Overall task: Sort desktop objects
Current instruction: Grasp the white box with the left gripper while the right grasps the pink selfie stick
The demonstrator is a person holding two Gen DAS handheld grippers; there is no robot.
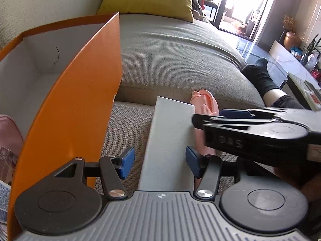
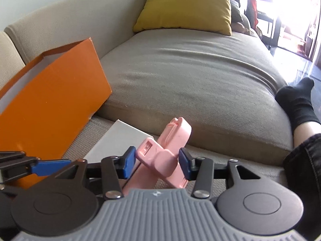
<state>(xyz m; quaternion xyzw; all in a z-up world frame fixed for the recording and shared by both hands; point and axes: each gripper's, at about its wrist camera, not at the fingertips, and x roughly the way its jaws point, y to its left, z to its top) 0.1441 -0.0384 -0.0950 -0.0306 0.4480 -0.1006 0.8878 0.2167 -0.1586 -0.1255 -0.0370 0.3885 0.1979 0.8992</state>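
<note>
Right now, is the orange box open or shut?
Open: the orange box has no lid on, and its white inside shows from above in the left wrist view.

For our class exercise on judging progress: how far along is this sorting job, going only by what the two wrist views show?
Done: little can be confirmed; the orange box shows mostly bare white interior, with something pink at its near edge. In hand: the right gripper brackets the pink plastic item; whether it is clamped is unclear. The left gripper is open around the white flat box. Left: both appear still unsorted.
</note>
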